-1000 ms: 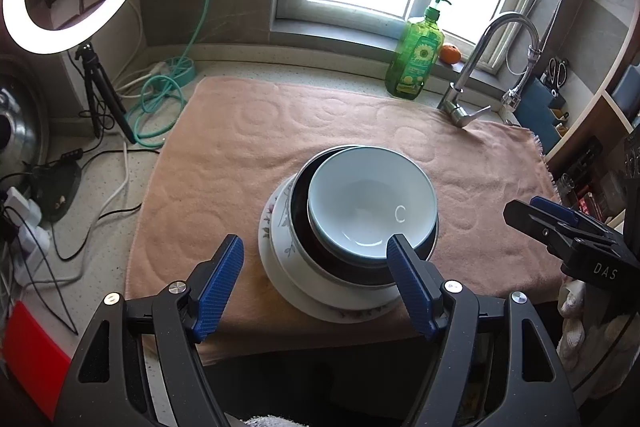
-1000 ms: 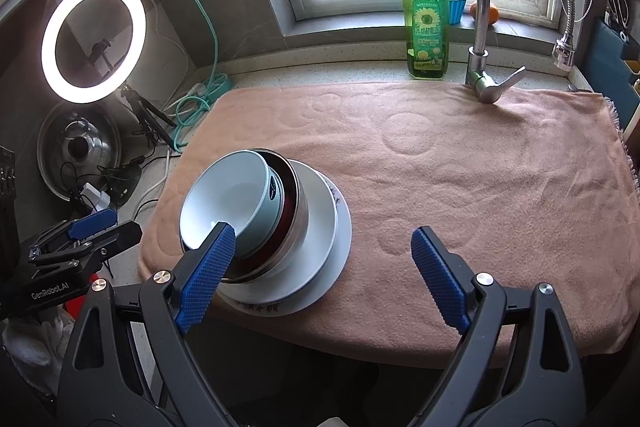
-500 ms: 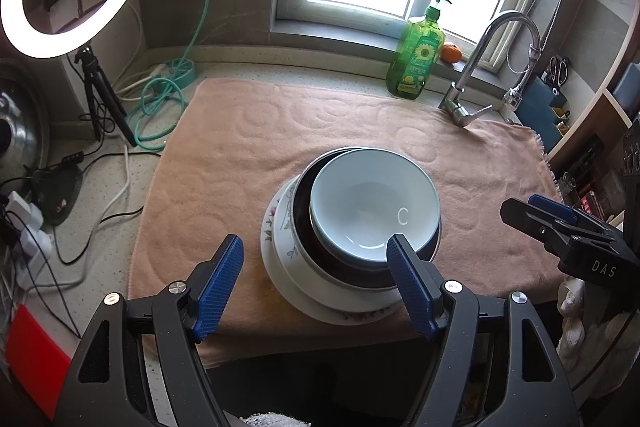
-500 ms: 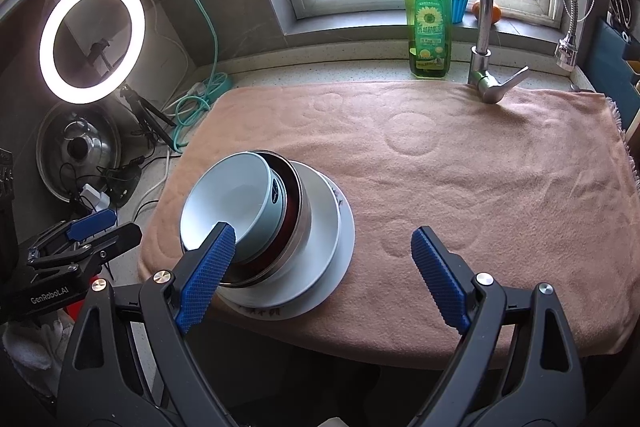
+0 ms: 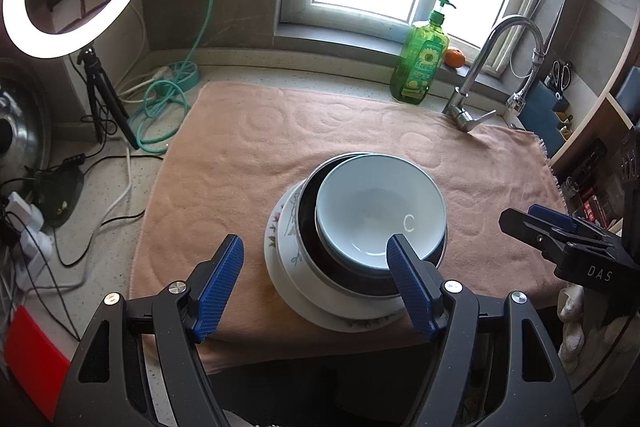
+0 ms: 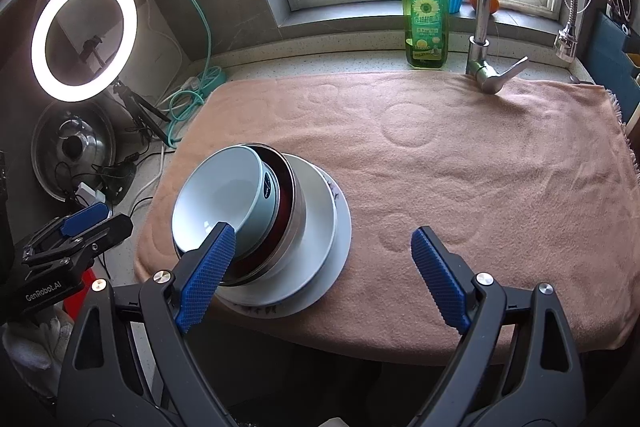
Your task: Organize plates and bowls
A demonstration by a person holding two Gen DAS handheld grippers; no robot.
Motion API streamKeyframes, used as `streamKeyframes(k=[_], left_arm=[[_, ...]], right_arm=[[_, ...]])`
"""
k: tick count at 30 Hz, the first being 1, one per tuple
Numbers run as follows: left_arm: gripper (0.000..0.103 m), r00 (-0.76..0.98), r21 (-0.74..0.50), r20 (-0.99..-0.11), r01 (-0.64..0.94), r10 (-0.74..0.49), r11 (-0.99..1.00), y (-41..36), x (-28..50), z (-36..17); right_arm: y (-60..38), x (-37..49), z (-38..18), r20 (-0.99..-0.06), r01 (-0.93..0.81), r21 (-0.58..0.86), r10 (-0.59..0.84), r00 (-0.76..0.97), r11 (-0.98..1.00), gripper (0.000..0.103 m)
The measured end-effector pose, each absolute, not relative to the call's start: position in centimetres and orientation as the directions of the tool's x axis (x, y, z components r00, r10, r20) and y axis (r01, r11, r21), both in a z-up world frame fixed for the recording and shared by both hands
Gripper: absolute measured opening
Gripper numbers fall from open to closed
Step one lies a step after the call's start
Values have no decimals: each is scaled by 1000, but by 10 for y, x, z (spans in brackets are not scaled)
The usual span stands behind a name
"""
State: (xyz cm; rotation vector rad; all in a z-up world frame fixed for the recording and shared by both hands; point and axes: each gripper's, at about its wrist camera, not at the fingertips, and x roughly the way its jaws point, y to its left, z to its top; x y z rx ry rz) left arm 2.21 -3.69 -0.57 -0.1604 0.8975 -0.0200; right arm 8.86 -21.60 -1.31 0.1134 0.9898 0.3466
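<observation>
The stack of plates and bowls [image 5: 356, 235] sits on the pink towel [image 5: 248, 163] spread over the surface, toward its near edge, at about six o'clock from the green soap bottle [image 5: 418, 67]. It is nested by size: a pale blue bowl [image 5: 380, 205] on top, a dark steel-rimmed bowl [image 6: 290, 203] under it, then a white dish and a floral plate [image 5: 276, 227], likely to keep it stable and compact. All openings face up; being round, the stack's only axis is vertical. The top bowl sits off-centre, toward three o'clock in the left view. The left hand-held gripper [image 5: 316, 279] and right hand-held gripper [image 6: 324, 267] both hover released, jaws spread, grasping nothing.
</observation>
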Motion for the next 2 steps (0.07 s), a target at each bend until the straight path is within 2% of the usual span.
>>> streamKeyframes(k=[2], left_arm=[[74, 628, -139, -775, -49, -77, 989, -37, 22, -5]], right_arm=[[-217, 90, -14, -798, -232, 252, 337, 500, 940, 92]])
